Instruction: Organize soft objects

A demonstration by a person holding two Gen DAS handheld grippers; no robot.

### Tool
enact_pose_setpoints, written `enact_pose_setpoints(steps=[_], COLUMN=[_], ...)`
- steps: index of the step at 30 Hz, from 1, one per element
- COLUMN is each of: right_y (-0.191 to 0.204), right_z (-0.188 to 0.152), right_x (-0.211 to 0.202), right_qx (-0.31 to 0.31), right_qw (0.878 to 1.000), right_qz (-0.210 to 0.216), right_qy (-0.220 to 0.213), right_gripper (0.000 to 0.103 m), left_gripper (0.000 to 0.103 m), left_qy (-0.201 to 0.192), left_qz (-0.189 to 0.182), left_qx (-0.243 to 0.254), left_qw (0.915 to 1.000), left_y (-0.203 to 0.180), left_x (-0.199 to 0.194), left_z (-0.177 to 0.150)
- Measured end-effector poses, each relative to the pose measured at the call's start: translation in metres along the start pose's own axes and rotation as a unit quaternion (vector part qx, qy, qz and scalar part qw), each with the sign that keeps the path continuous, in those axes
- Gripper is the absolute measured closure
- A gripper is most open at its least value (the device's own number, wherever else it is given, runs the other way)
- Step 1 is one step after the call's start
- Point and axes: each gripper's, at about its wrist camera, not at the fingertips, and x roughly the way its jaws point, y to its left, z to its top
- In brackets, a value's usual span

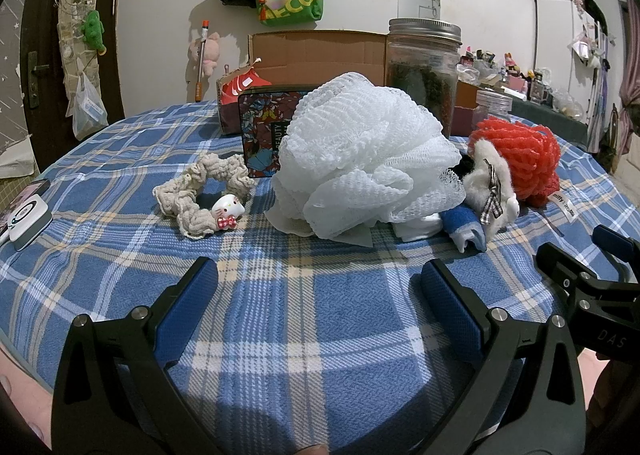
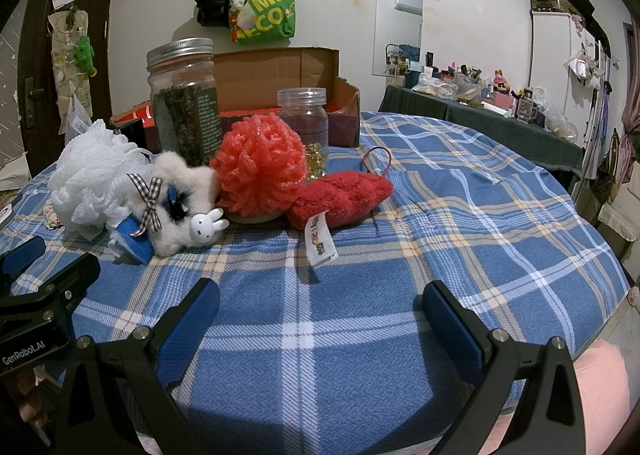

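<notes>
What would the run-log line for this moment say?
phase: pre-grasp | left gripper: open, empty | right gripper: open, empty | white mesh pouf, red pouf: untouched on plaid cloth

Open blue plaid cloth (image 1: 304,319) in front of both grippers, a bare strip up to the pile. Left gripper (image 1: 320,287) with fingers spread wide, facing the white mesh bath pouf (image 1: 360,159); cream crocheted scrunchie with cat charm (image 1: 200,195) sits left of it, a gap of cloth between them. Right gripper (image 2: 320,307) also spread, facing the red knitted pouch with white tag (image 2: 340,199). Right of that pouch: wide bare cloth. Behind the pile, access is blocked: tall glass jar with metal lid (image 2: 184,99), small clear plastic jar (image 2: 304,127), open cardboard box (image 2: 280,75). Coral mesh pouf (image 2: 260,167) touches fluffy white scrunchie with checked bow (image 2: 180,191), no gap.
</notes>
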Motion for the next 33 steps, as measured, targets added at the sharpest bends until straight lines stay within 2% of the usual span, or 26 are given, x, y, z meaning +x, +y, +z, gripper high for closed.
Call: enact_pose_setpoints(steps=[14,19,26,33], right_y=[0.002,-0.005,-0.015,-0.013], right_z=[0.0,0.002,0.024,0.057], right_x=[0.0,-0.004,-0.019,-0.021], right_qx=[0.002,0.015,0.033,0.014], right_qw=[1.0,1.0,0.998,0.996], right_qz=[0.004,0.023,0.046,0.062], right_qy=[0.001,0.0,-0.037,-0.064], right_gripper=[0.0,0.0,0.0,0.0], left_gripper=[0.0,0.0,0.0,0.0], left_qy=[0.0,0.001,-0.034,-0.046], left_qz=[-0.001,-0.023,-0.03,-0.055], left_qx=[0.001,-0.004,0.008,0.02], left_qw=[1.0,0.9997,0.9989,0.9972], left_y=[0.0,0.003,0.007,0.007], left_x=[0.0,-0.002,-0.017,-0.018], left_z=[0.0,0.003,0.025,0.054])
